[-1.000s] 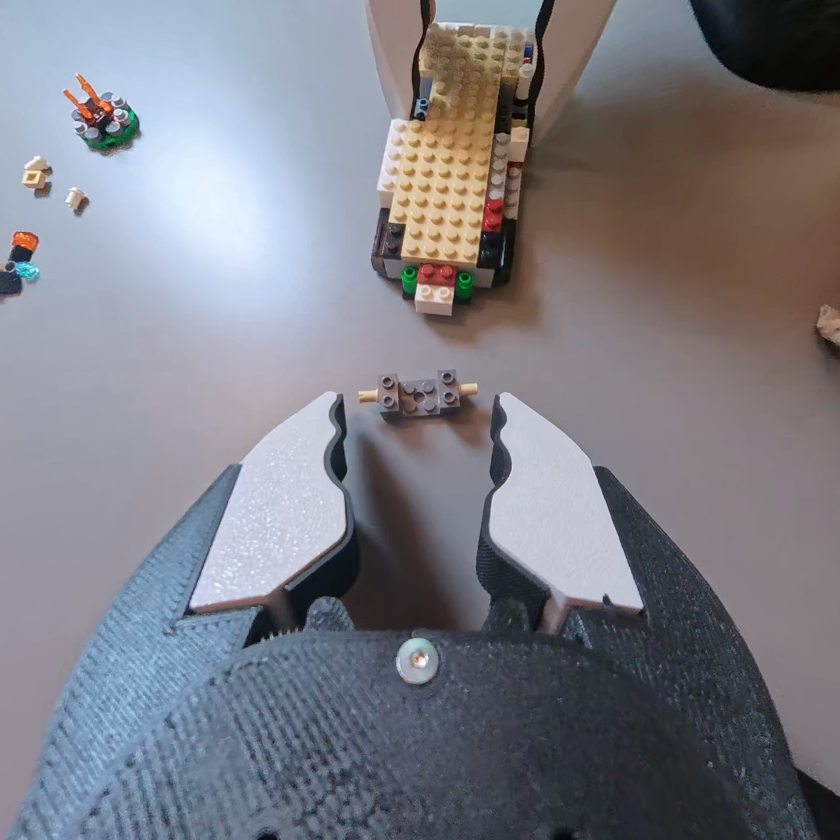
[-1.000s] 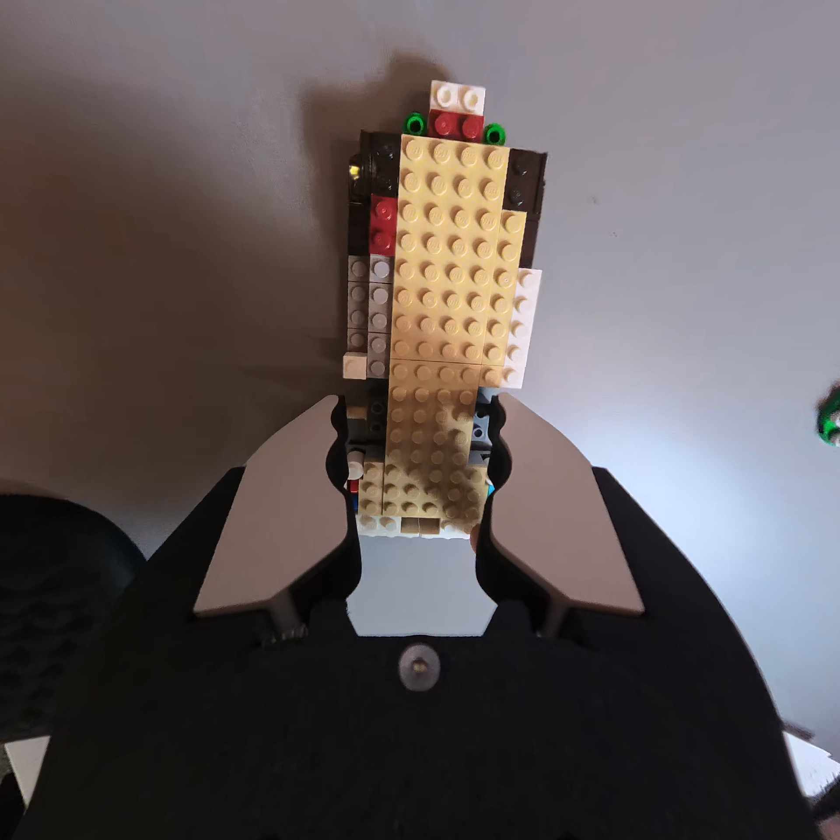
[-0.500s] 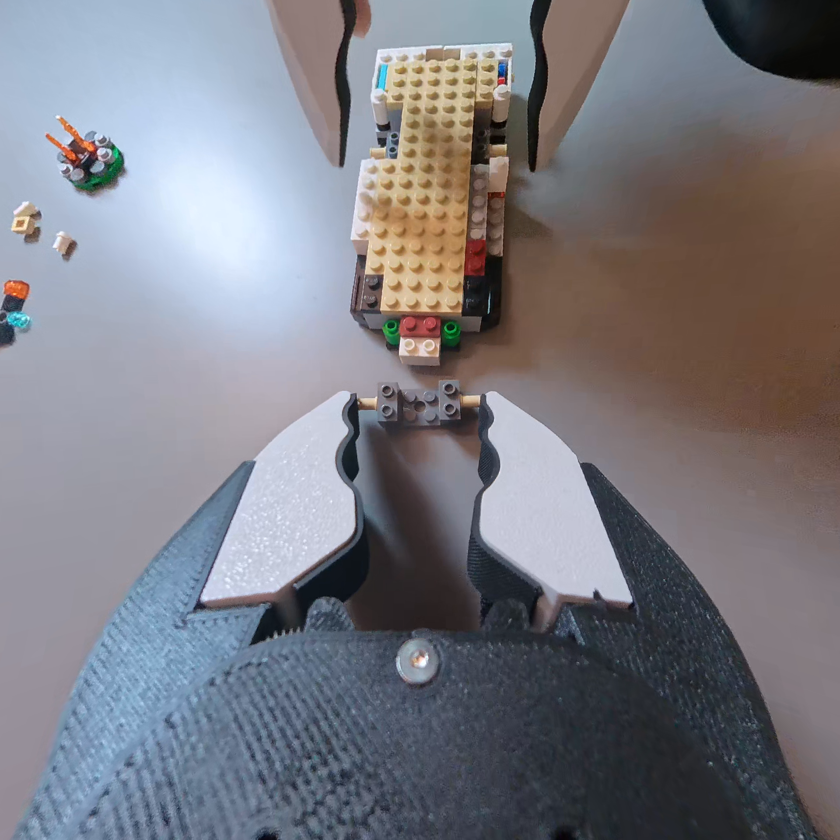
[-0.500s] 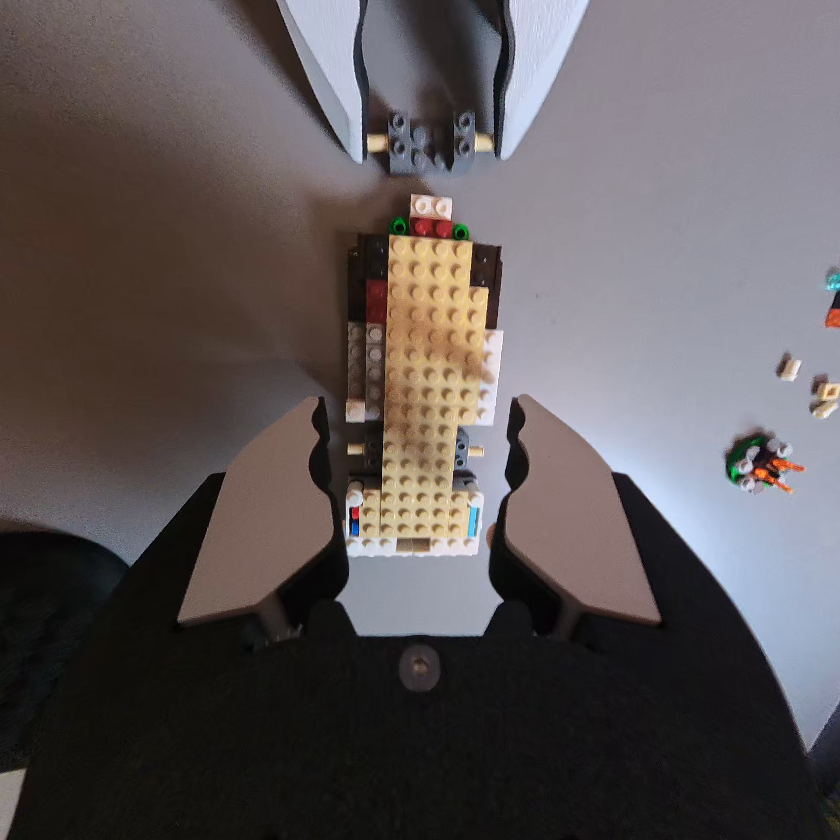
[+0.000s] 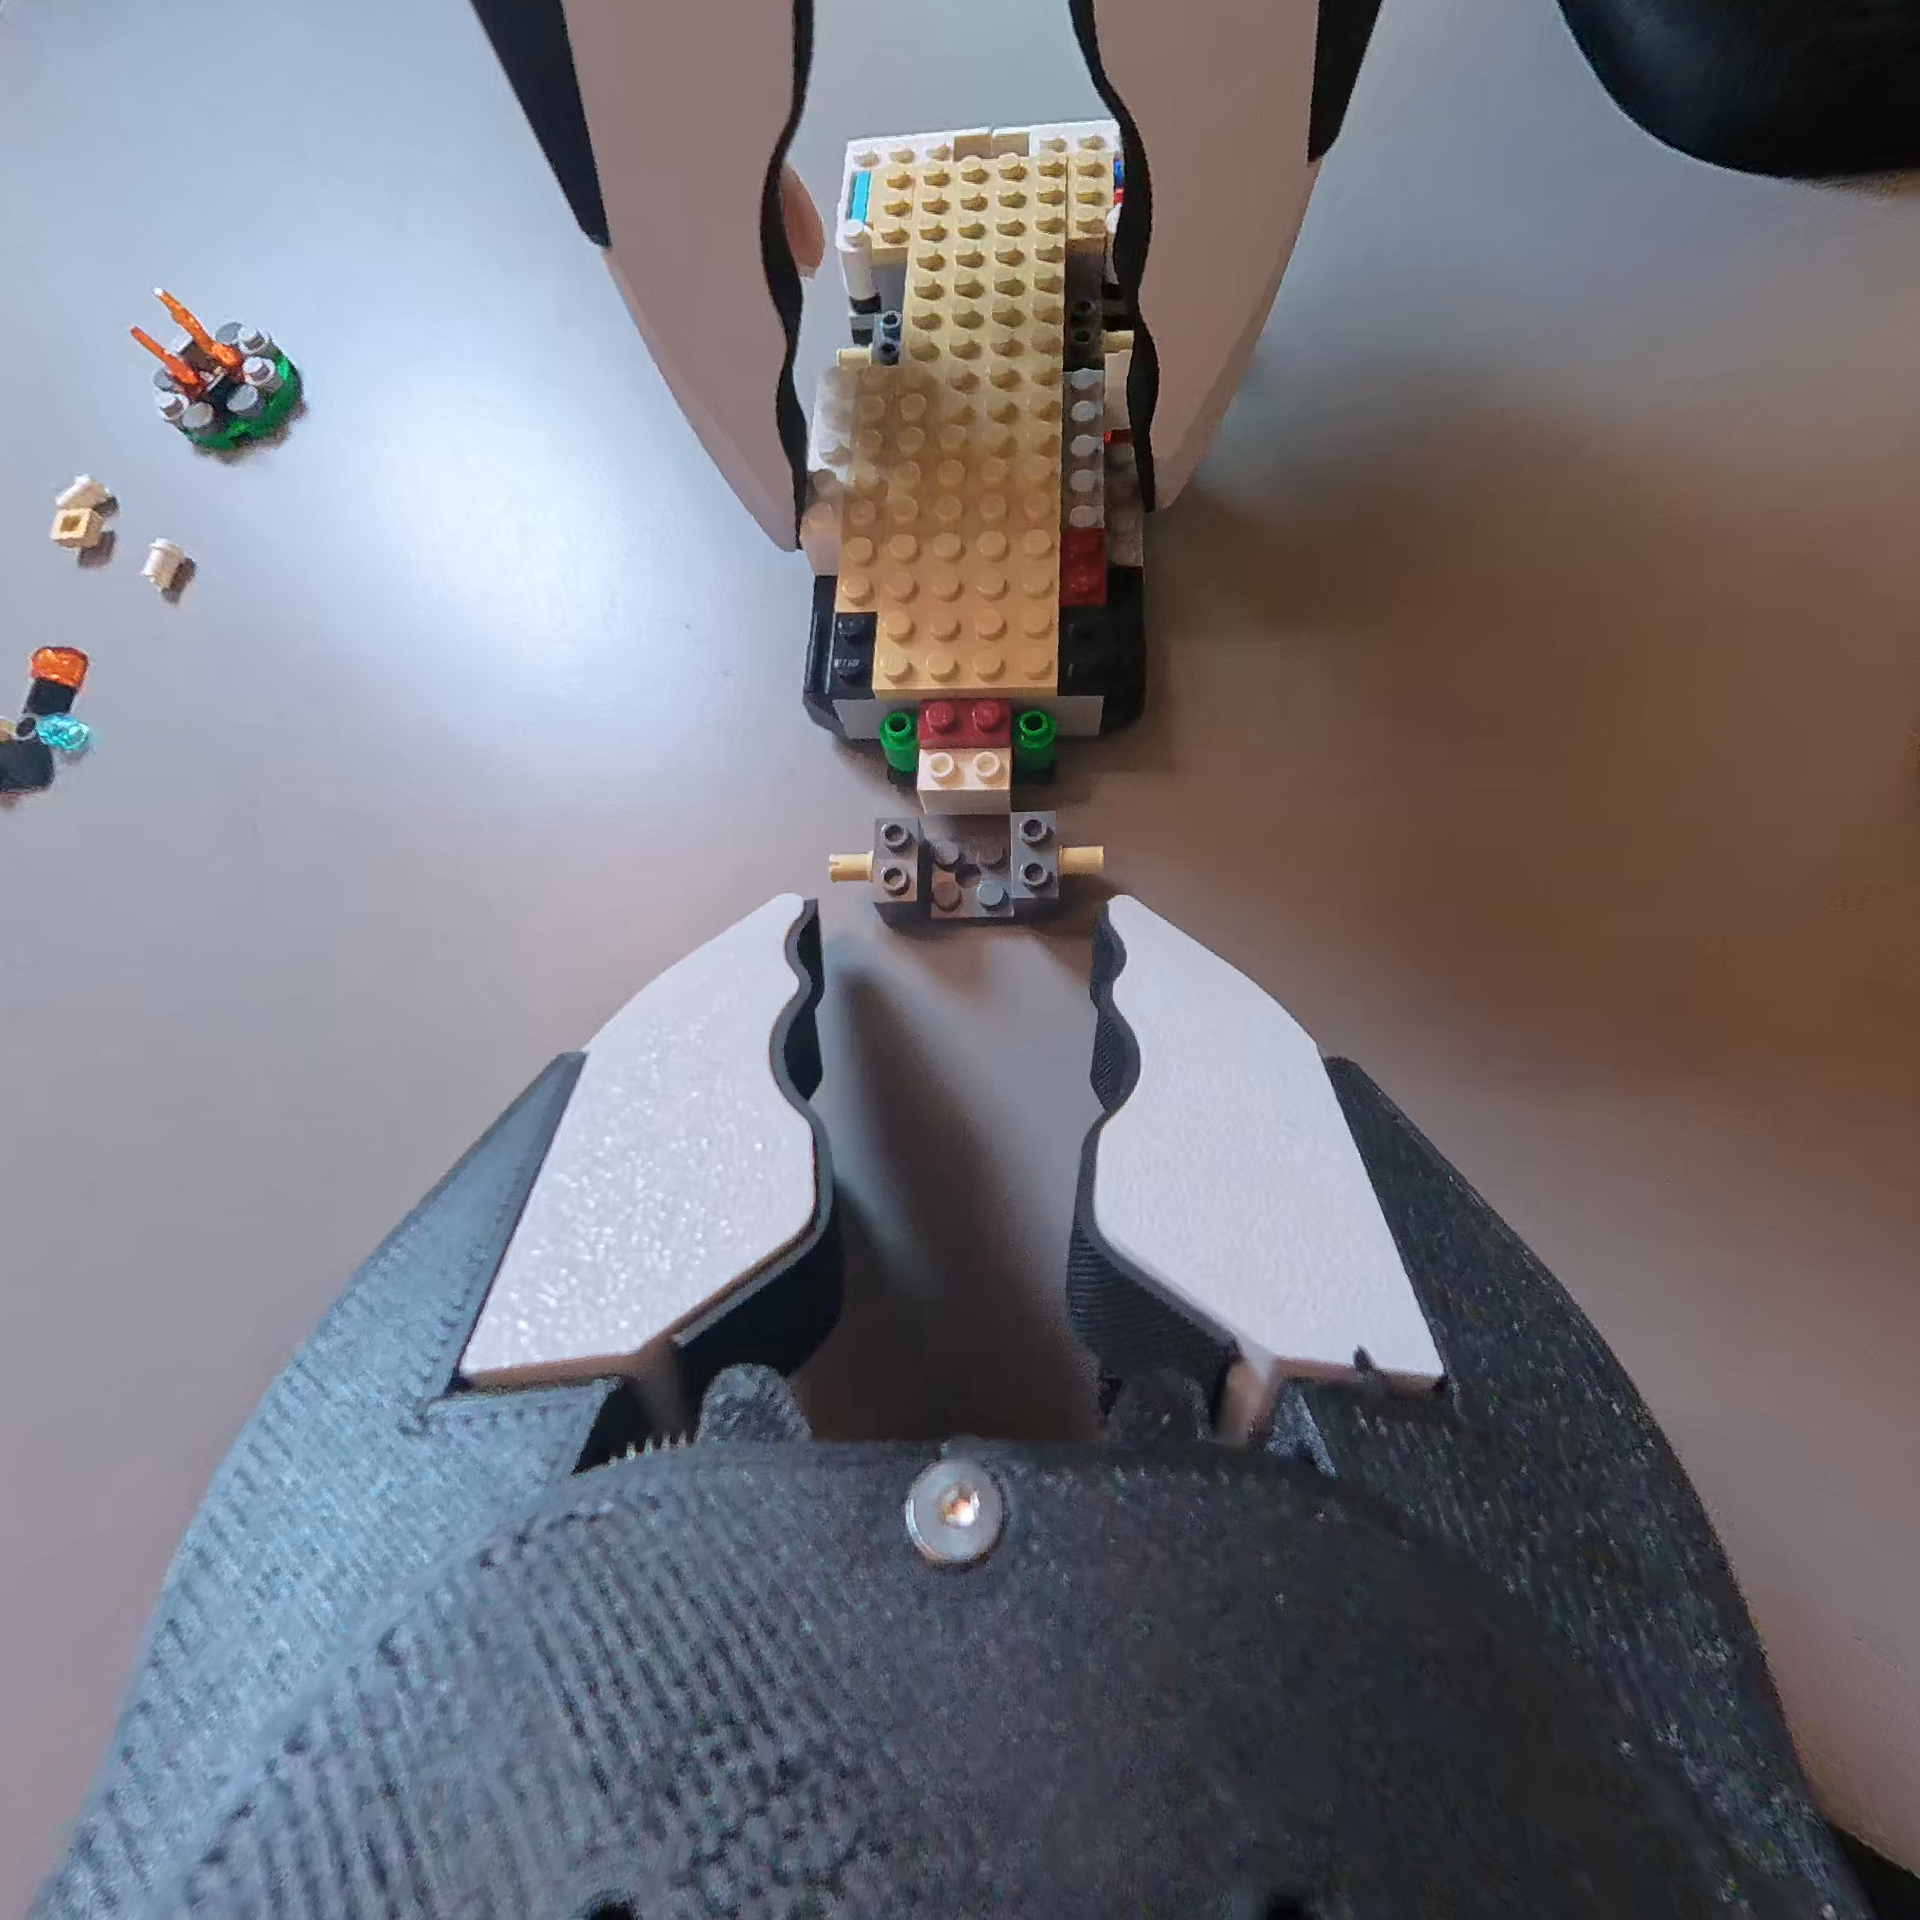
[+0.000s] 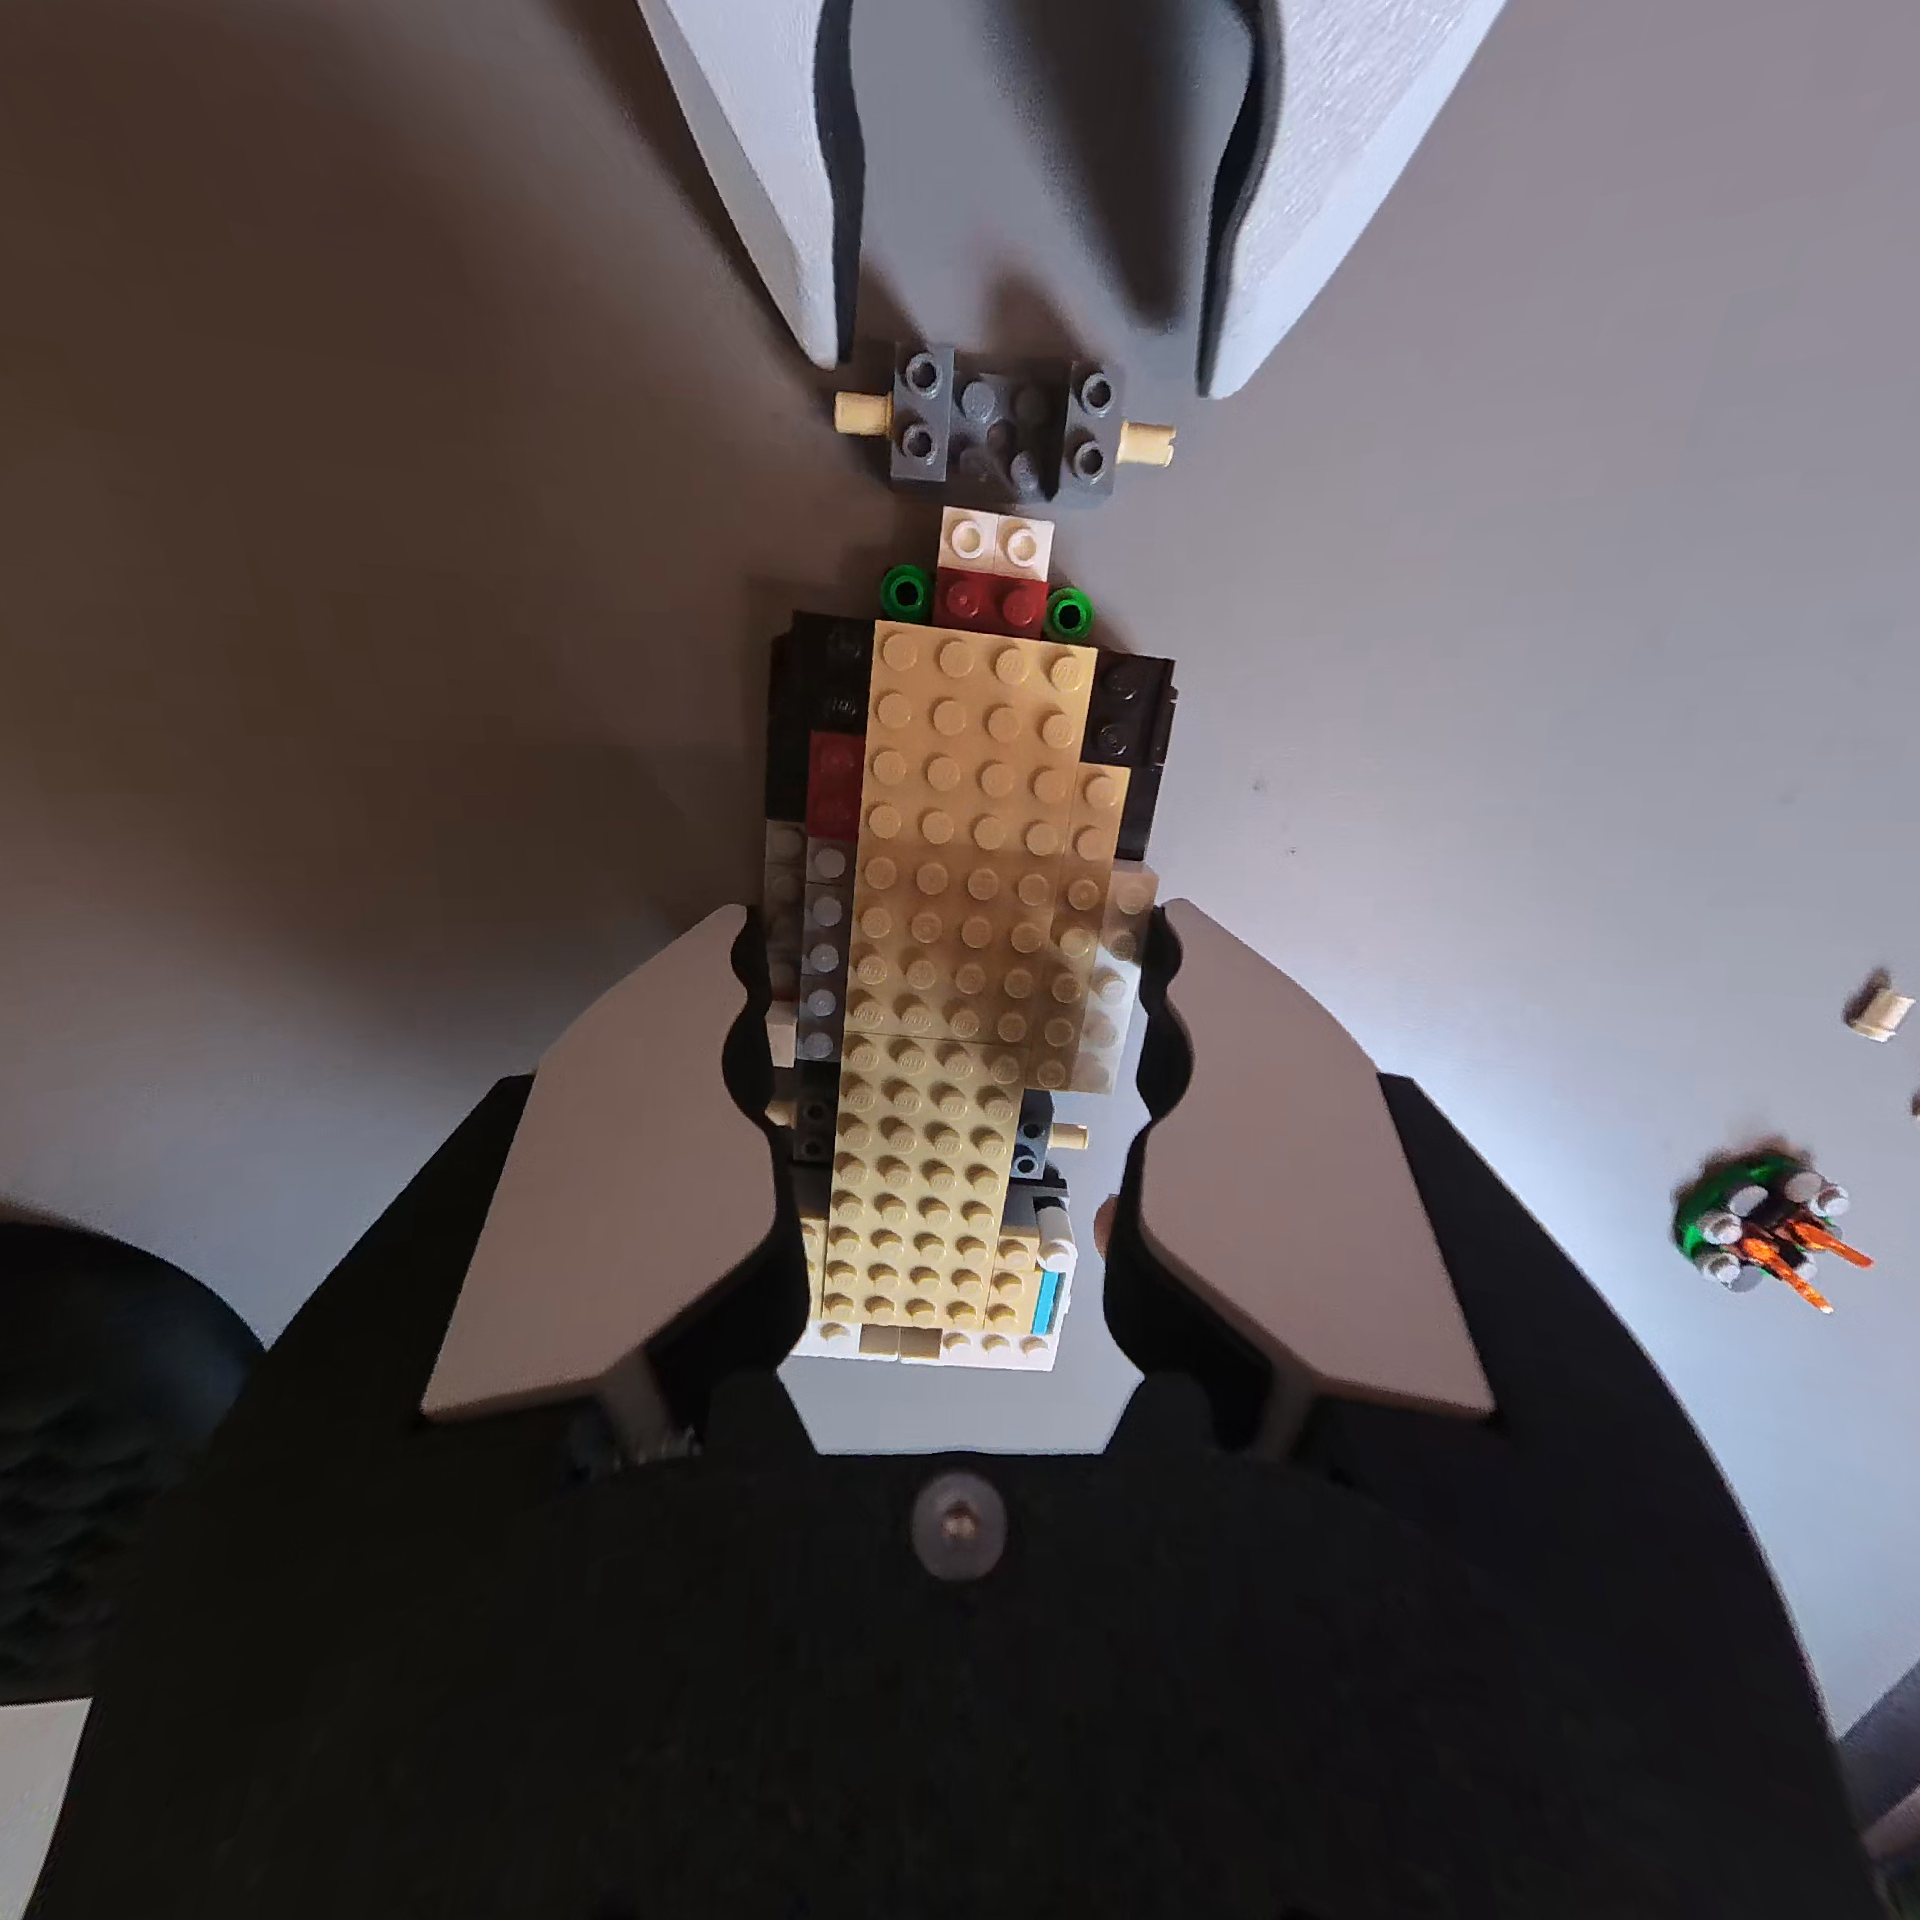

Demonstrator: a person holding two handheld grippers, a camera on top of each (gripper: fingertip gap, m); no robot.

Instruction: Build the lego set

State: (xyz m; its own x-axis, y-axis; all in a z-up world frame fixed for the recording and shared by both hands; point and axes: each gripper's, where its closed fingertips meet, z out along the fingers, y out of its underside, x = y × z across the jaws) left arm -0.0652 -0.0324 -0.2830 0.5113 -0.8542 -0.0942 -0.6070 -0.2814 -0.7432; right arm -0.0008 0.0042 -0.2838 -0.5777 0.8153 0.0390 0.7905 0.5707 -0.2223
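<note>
A long brick model [image 6: 977, 831] with a tan studded top and a white-and-red nose lies on the grey table [image 6: 1507, 623]. My right gripper [image 6: 956, 920] straddles its wider middle, with both pads against its sides, shut on it. It also shows in the left wrist view [image 5: 977, 520] around the model [image 5: 966, 468]. A small dark grey axle piece [image 5: 966, 873] with tan pins lies just in front of the nose. My left gripper [image 5: 956, 914] is open and empty, its fingertips just short of that piece. The right wrist view shows the same [image 6: 1003, 431].
A green round piece with orange flames [image 5: 223, 384] lies at the left, and also shows in the right wrist view [image 6: 1756, 1236]. Small tan bits [image 5: 83, 514] and orange, black and blue bits [image 5: 47, 707] lie near it. A dark object [image 5: 1766, 83] sits at the far right. The gap from one gripper's tips to the other's is roughly 8 cm.
My right gripper opened off the model's narrow rear, slid forward and closed on its wider middle. My left gripper narrowed beside the axle piece's pins, then drew back; the piece stays on the table.
</note>
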